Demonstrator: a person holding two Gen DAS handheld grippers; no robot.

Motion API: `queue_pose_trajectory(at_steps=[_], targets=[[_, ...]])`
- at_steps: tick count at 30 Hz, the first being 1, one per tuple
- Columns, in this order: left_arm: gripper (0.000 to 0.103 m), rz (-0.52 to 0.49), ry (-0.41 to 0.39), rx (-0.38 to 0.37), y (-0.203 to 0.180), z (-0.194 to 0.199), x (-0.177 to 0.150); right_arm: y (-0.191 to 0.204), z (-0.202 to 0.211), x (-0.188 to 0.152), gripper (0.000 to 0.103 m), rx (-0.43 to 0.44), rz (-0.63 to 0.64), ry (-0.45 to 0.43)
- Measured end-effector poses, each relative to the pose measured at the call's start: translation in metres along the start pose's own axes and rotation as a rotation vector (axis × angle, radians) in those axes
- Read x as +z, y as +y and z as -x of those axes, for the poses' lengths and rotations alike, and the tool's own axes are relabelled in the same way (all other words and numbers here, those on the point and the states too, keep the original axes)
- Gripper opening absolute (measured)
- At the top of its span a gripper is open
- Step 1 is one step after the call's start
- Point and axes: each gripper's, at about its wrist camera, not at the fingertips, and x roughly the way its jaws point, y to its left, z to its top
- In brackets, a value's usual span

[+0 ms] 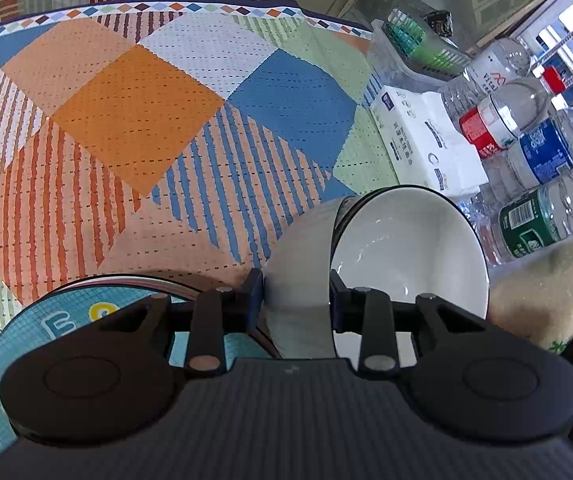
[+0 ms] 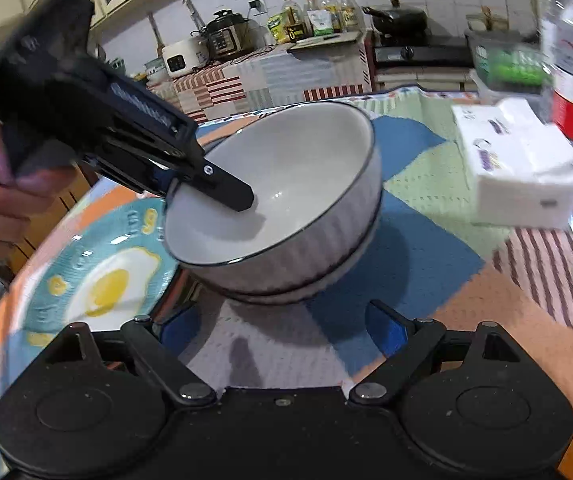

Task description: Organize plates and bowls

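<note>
White bowl nested in a second bowl, wall clenched by left gripper; right gripper released at six o'clock; egg-print plate at nine.

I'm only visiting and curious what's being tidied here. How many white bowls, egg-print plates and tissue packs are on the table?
white bowls: 2, the upper bowl nested in the lower bowl
egg-print plate: 1
tissue pack: 1
Total: 4

Glossy glazed ceramic bowl on a perforated woven-look tablecloth
</note>
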Motion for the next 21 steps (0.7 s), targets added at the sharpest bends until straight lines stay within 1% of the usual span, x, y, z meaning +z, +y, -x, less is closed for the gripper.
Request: queue_pose_trajectory(at_steps=[2, 4, 7, 10, 14, 21], targets=[[0.032, -0.006, -0.008, -0.004, 0.001, -0.001, -0.001, 0.001, -0.011, -0.001, 0.093, -0.002, 0.02, -0.011], [0.032, -0.013, -0.014, -0.008, 0.001, -0.001, -0.001, 0.004, -0.017, -0.003, 0.092, 0.007, 0.062, -0.048], [0.031, -0.024, -0.017, -0.013, 0.001, -0.001, -0.002, 0.01, -0.022, 0.0, 0.091, 0.004, 0.104, -0.051], [0.031, -0.048, -0.021, -0.009, -0.001, 0.0, -0.004, 0.011, -0.019, 0.0, 0.09, 0.011, 0.119, -0.049], [0.031, -0.064, -0.033, -0.011, -0.001, 0.002, -0.011, 0.014, -0.016, -0.003, 0.086, -0.001, 0.137, -0.054], [0.031, -0.106, -0.069, -0.037, -0.012, 0.016, -0.02, 0.021, -0.003, -0.007, 0.086, -0.048, 0.172, -0.112]])
